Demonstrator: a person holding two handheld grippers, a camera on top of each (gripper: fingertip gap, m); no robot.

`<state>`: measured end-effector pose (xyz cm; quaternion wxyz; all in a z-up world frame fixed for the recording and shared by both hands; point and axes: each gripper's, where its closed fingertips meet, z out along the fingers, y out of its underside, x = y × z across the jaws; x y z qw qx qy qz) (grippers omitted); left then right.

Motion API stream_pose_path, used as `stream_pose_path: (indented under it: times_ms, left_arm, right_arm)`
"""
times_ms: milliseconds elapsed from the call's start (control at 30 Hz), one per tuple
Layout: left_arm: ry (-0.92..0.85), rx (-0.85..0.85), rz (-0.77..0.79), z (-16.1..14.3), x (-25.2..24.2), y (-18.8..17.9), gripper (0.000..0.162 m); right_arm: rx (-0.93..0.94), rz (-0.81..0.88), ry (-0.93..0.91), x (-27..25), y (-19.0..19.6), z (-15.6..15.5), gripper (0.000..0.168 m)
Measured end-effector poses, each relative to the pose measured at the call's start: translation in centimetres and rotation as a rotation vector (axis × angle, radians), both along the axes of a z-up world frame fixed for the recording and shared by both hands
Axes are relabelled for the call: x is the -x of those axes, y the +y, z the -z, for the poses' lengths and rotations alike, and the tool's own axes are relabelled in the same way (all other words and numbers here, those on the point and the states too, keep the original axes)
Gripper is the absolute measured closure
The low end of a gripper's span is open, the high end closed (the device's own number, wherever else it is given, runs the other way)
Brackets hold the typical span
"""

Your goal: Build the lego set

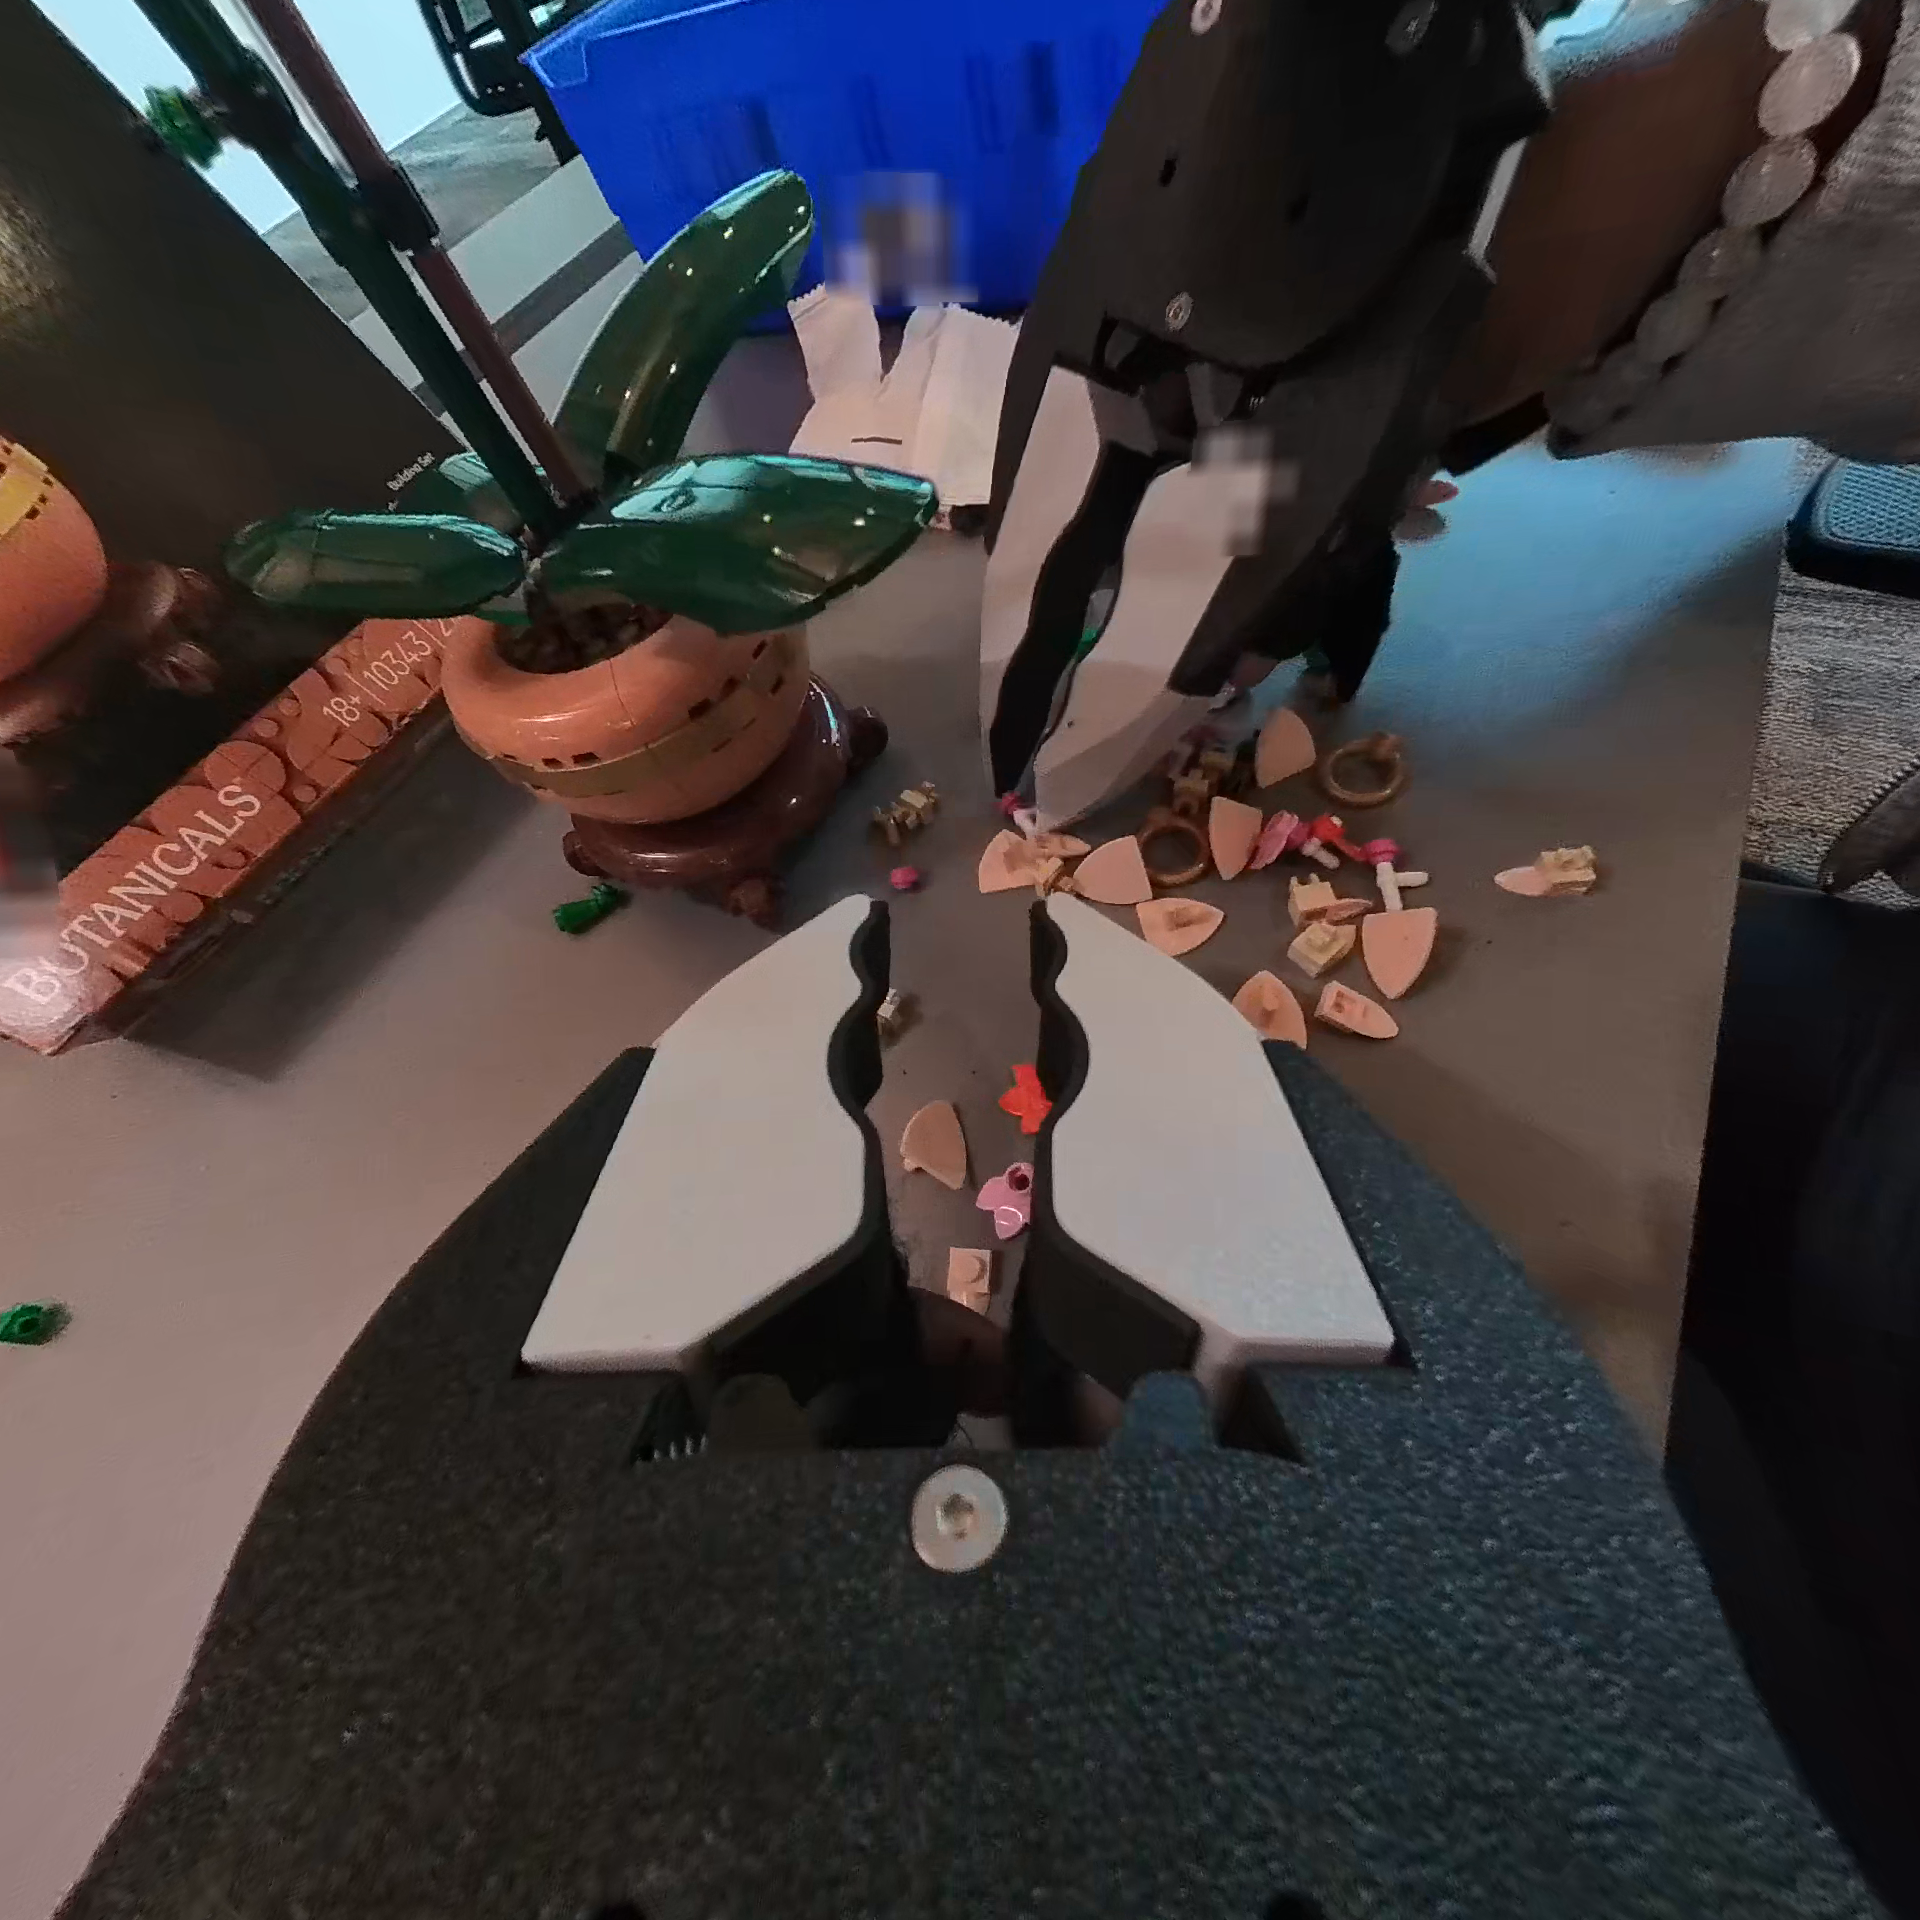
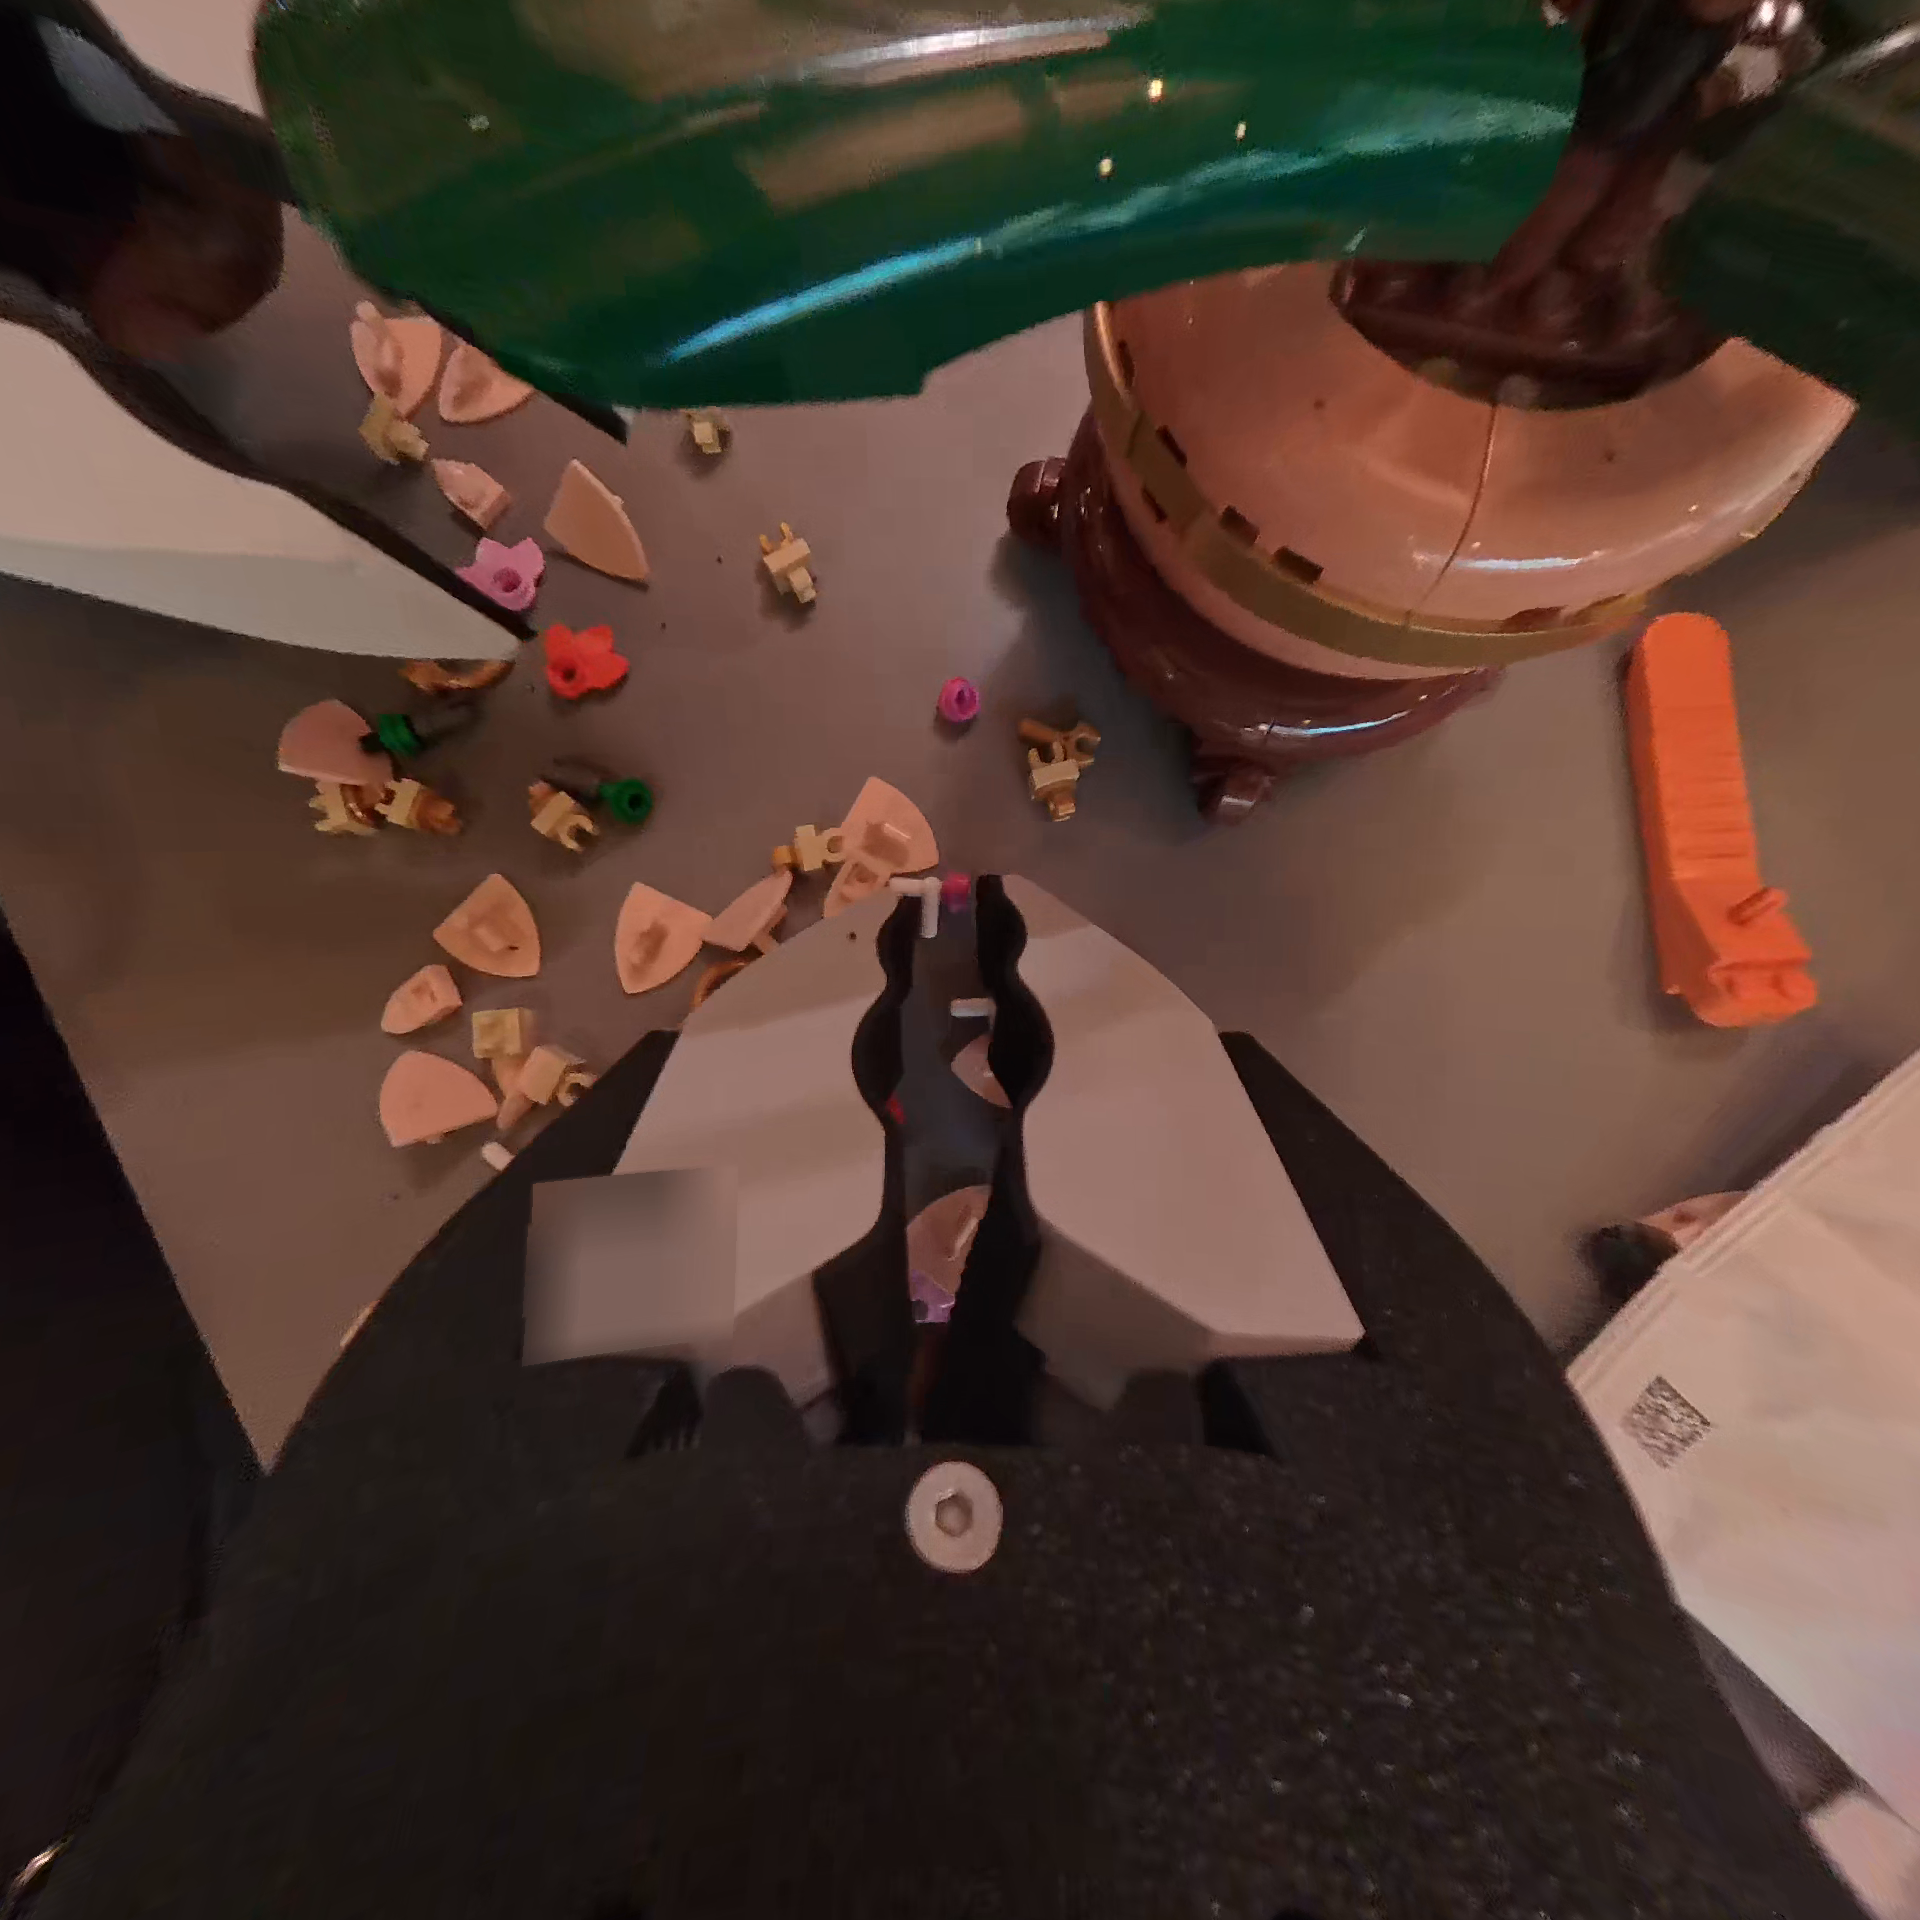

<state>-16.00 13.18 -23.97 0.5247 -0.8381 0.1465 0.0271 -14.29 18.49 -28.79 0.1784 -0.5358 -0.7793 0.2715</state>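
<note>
The built orchid pot (image 1: 623, 727) with dark green leaves (image 1: 727, 530) stands on the grey table; it also shows in the right wrist view (image 2: 1351, 520). My right gripper (image 2: 951, 891) is shut on a small white stem with a magenta tip (image 2: 928, 906) at the table surface, among loose peach petals (image 2: 488, 930). In the left wrist view the right gripper (image 1: 1023, 816) reaches down right of the pot. My left gripper (image 1: 961, 920) is open and empty, hovering over a red flower piece (image 1: 1027, 1096) and a pink flower piece (image 1: 1006, 1195).
Gold rings (image 1: 1361, 769), tan clips (image 2: 787, 561) and green studs (image 2: 627, 798) are scattered about. The set's box (image 1: 208, 810) lies at left. A blue bin (image 1: 831, 125) and white paper bags (image 1: 914, 405) sit behind. An orange brick separator (image 2: 1704, 821) lies right of the pot. The tips of one gripper are about 8 cm away from the tips of the other. About 6 cm separates my left fingertips from the pink flower piece (image 1: 1006, 1195). Seen from the right wrist view (image 2: 520, 568) as well. The built orchid pot (image 1: 623, 727) is about 7 cm from my left fingertips.
</note>
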Motion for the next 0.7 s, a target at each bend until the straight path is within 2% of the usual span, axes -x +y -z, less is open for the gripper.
stream_pose_path:
  times_ms: [233, 367, 467, 533, 600, 700]
  left_arm:
    - [0.012, -0.007, -0.002, 0.0, 0.0, 0.0, 0.137]
    - [-0.035, -0.030, -0.007, -0.3, 0.0, 0.2, 0.137]
    - [-0.178, -0.039, 0.027, -0.7, -1.0, 0.3, 0.138]
    - [-0.262, -0.033, 0.050, -0.9, -1.6, 0.3, 0.139]
    - [-0.256, -0.030, 0.050, -0.7, -1.6, 0.3, 0.139]
    - [-0.197, -0.032, 0.056, -0.6, -1.8, 0.4, 0.140]
  right_arm:
    - [0.169, -0.053, 0.007, 0.1, -0.3, 0.0, 0.162]
    - [0.065, -0.153, 0.146, -0.1, -0.4, -0.9, 0.164]
    - [-0.084, -0.246, 0.299, -0.2, -0.7, -2.6, 0.166]
    - [-0.149, -0.259, 0.315, -0.4, -0.8, -2.9, 0.165]
    - [-0.170, -0.279, 0.330, -0.5, -1.0, -2.9, 0.165]
    - [-0.064, -0.292, 0.400, -0.5, -2.3, -4.3, 0.166]
